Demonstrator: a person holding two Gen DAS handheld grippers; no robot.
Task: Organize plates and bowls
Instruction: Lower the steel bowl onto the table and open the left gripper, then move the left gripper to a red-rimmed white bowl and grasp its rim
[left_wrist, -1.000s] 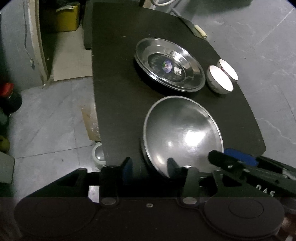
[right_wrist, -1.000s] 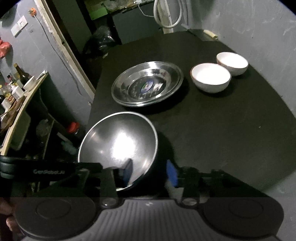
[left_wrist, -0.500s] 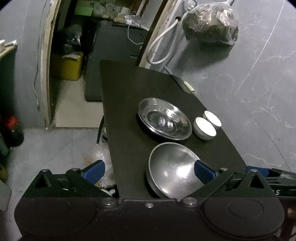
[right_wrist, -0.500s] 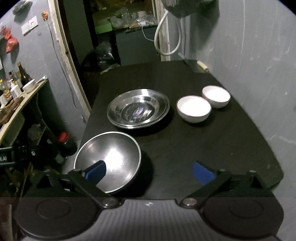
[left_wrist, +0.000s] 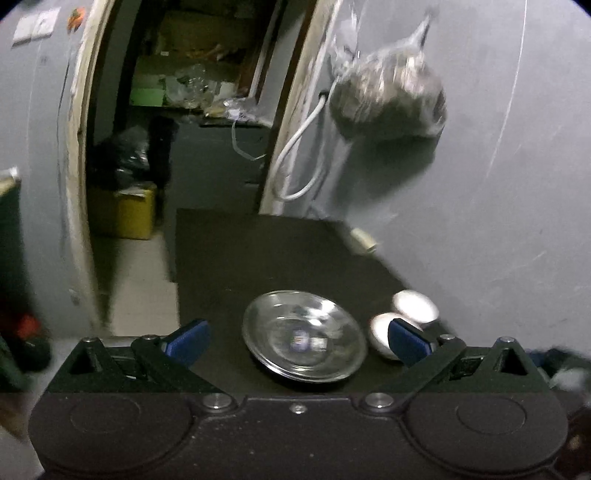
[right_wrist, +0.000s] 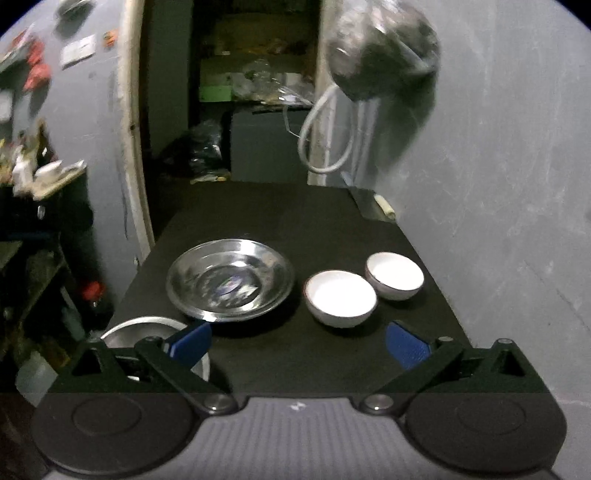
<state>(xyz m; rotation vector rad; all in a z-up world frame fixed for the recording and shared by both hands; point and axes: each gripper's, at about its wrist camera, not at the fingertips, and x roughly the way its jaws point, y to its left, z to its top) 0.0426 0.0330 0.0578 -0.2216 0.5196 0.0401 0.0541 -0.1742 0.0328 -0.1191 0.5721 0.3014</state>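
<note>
A shiny steel plate (right_wrist: 229, 283) (left_wrist: 304, 336) lies in the middle of the black table (right_wrist: 280, 221). Two white bowls sit to its right: the nearer white bowl (right_wrist: 340, 298) (left_wrist: 380, 332) and the farther white bowl (right_wrist: 394, 275) (left_wrist: 415, 306). A steel bowl (right_wrist: 147, 328) rests at the table's near left corner, partly hidden behind my right gripper's left finger. My right gripper (right_wrist: 297, 345) is open and empty above the table's near edge. My left gripper (left_wrist: 297, 341) is open too, holds nothing, and looks over the plate from farther back.
A grey wall (right_wrist: 498, 184) runs along the table's right side, with a full plastic bag (right_wrist: 380, 48) and a white hose (right_wrist: 325, 144) hanging at the far end. A doorway (left_wrist: 177, 110) opens behind the table. Shelves with clutter (right_wrist: 37, 177) stand at the left.
Both grippers let go of the steel bowl, opened wide, and rose back from the table. The bowl stays at the near left corner. The views tilted up toward the wall and doorway.
</note>
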